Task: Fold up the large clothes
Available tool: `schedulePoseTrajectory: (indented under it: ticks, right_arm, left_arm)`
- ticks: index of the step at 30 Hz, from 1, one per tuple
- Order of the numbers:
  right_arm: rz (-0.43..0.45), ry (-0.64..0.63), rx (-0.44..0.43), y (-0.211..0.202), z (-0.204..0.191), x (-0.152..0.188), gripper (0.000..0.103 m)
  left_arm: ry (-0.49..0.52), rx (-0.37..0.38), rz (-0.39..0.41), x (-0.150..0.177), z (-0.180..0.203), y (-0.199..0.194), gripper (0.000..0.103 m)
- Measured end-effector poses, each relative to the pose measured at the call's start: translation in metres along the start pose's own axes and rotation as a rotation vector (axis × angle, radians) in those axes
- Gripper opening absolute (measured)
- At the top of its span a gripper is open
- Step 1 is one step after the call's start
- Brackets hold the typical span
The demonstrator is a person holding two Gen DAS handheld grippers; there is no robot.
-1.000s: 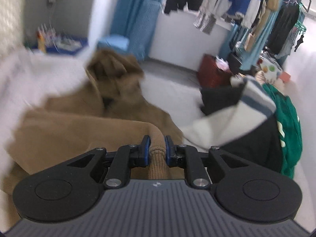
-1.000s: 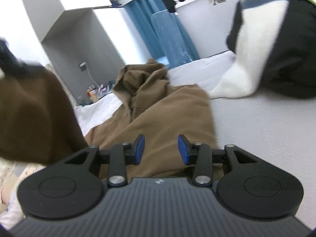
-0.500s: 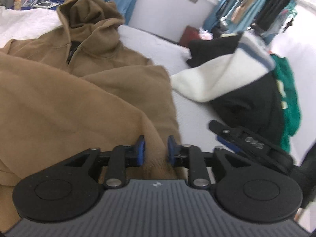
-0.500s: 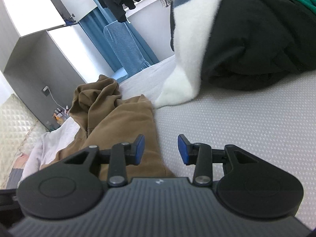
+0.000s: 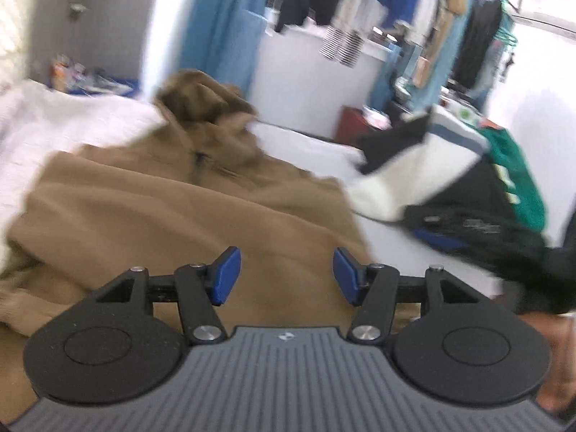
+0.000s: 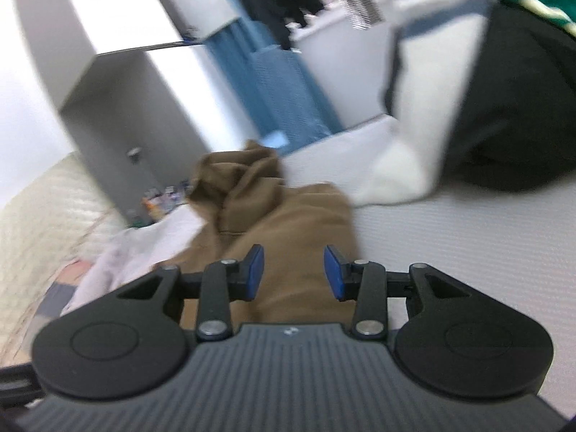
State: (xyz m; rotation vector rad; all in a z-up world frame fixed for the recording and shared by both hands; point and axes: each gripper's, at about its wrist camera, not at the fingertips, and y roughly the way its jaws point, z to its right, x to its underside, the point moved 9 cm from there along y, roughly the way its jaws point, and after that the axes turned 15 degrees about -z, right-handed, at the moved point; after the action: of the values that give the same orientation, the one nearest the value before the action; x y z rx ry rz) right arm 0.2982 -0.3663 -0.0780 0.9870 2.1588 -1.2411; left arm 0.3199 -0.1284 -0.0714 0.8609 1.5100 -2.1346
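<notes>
A brown hoodie (image 5: 180, 208) lies spread on the grey bed (image 5: 309, 144), hood at the far end, one sleeve folded across its body. My left gripper (image 5: 286, 275) hovers over its near right part; its jaws are opening and no cloth is pinched between them. In the right wrist view the same hoodie (image 6: 288, 223) stretches away from me, and my right gripper (image 6: 293, 273) stands open just above its near edge, gripping nothing. The other gripper (image 5: 468, 230) shows blurred at the right of the left wrist view.
A pile of clothes, white, black and green (image 5: 468, 180), lies on the bed to the right; it looms large in the right wrist view (image 6: 504, 90). White bedding (image 5: 46, 133) sits left of the hoodie. Hanging clothes (image 5: 360, 10) and a blue curtain (image 5: 216, 28) stand behind.
My left gripper let go of the hoodie's ribbed cuff and its jaws spread wide; the sleeve now lies on the hoodie's body. The right gripper shifted slightly, its jaws unchanged.
</notes>
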Motion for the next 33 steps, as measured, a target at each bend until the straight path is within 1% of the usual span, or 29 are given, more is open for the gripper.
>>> schedulePoseTrajectory:
  ticks: [4,7,8,11,14,16,19,23,28,33]
  right_arm:
    - [0.005,-0.134,-0.035,-0.006,-0.038,0.013,0.041]
    - [-0.044,-0.225,-0.047,-0.003,-0.063,0.03,0.04]
    - [-0.073,-0.249,-0.046,0.002,-0.071,0.038,0.04]
    - [-0.135,-0.305,-0.006,0.021,-0.083,0.053,0.036]
    - [-0.155,-0.361,0.096,0.042,-0.081,0.061,0.032]
    - [-0.174,-0.356,0.135,0.057,-0.077,0.063,0.028]
    - [-0.189,-0.345,0.153,0.077,-0.075,0.063,0.026]
    - [-0.166,-0.424,0.211,0.096,-0.08,0.066,0.026]
    - [-0.2,-0.384,0.209,0.127,-0.067,0.06,0.024]
    - [-0.189,-0.437,0.231,0.142,-0.067,0.063,0.024]
  left_arm:
    - [-0.036,-0.097,0.048,0.006,-0.05,-0.001,0.063]
    - [-0.056,-0.133,0.052,0.008,-0.078,0.007,0.063]
    - [-0.056,-0.142,0.052,0.009,-0.085,0.01,0.063]
    - [-0.064,-0.176,0.031,0.008,-0.106,0.028,0.063]
    - [-0.052,-0.214,0.023,0.003,-0.121,0.047,0.063]
    - [-0.065,-0.203,0.015,0.001,-0.13,0.059,0.063]
    - [-0.083,-0.206,0.001,-0.002,-0.133,0.082,0.062]
    - [-0.087,-0.21,-0.019,0.0,-0.141,0.099,0.062]
    - [-0.115,-0.188,-0.039,0.003,-0.151,0.114,0.062]
    - [-0.13,-0.173,-0.046,0.008,-0.154,0.12,0.062]
